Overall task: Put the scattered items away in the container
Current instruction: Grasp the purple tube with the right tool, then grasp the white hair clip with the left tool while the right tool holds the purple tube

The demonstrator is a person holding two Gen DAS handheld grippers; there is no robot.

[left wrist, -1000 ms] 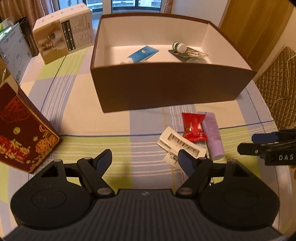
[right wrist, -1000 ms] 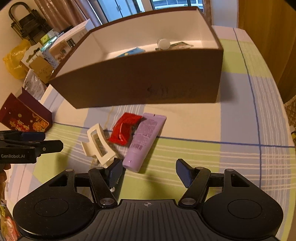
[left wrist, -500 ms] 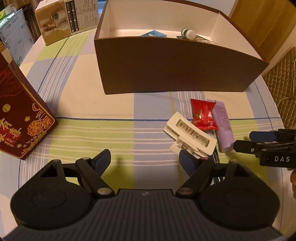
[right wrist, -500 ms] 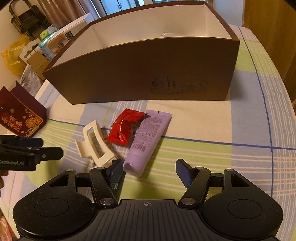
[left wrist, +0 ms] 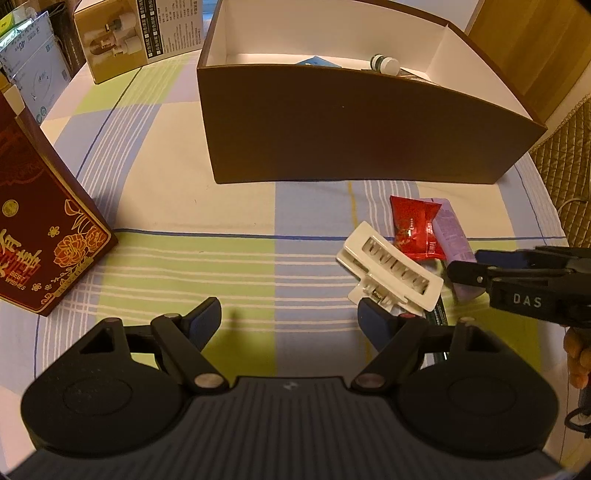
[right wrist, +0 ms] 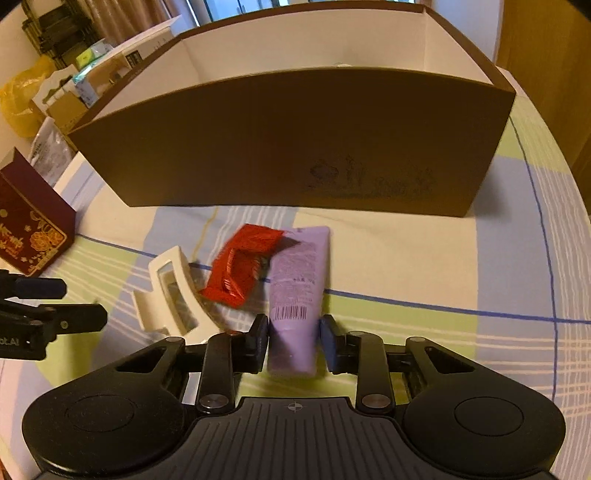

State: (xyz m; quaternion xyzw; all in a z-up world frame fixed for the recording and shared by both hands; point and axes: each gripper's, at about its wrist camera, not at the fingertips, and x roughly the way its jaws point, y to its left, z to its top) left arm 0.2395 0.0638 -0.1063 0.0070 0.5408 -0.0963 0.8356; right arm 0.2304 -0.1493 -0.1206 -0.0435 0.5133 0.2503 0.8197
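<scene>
A brown box with a white inside stands on the checked cloth; a blue tube and a white-capped bottle lie in it. In front lie a white hair clip, a red packet and a purple tube. My right gripper is closing, and its pads press both sides of the purple tube at its lower end. The red packet leans on that tube. My left gripper is open, holding nothing, its right finger just under the clip's near edge.
A dark red gift box stands at the left. A printed carton sits behind it. A quilted chair is past the table's right edge. A thin dark item lies under the clip. Bags and boxes crowd the far left.
My right gripper has come down over the purple tube and its jaws have narrowed from wide apart onto the tube's sides. The left gripper stayed open and hardly moved.
</scene>
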